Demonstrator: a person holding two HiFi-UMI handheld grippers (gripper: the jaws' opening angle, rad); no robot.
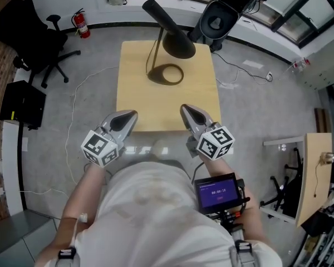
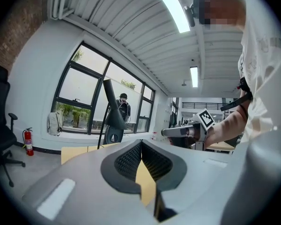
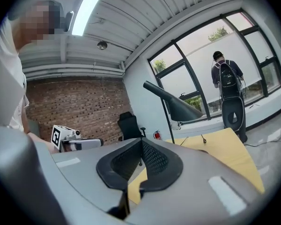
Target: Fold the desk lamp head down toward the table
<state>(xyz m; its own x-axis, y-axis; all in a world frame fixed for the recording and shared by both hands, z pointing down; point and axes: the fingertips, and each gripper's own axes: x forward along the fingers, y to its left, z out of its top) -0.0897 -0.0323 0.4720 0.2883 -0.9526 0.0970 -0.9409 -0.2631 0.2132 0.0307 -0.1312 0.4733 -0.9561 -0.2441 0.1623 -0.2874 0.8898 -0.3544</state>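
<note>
Jaws on the left gripper [image 2: 141, 145] are pressed together with nothing between them, and the right gripper [image 3: 141, 142] is closed and empty in the same way. In the head view both grippers hover side by side over the near edge of the worktop [image 1: 134, 96], a small square of pale wood. Their tips point toward its far side, with a gap between the two grippers. The marker cubes sit at their rear ends, close to the person's body.

The desk lamp [image 1: 168, 49] stands on the far half of the worktop, well apart from both grippers. Its round black base [image 1: 166, 74] lies flat on the wood and a thin stem rises from the base's far left side. The lamp head [image 1: 172, 31], a black cone with a long tube behind it, is raised above the base. It is tilted, with the open cone end lower than the tube. The right gripper view shows it from the side, high over the wood.

A black office chair [image 1: 33, 29] and a red fire extinguisher [image 1: 80, 24] stand on the grey floor [image 1: 94, 54] at far left. A small screen [image 1: 216, 192] is mounted on the person's chest.
</note>
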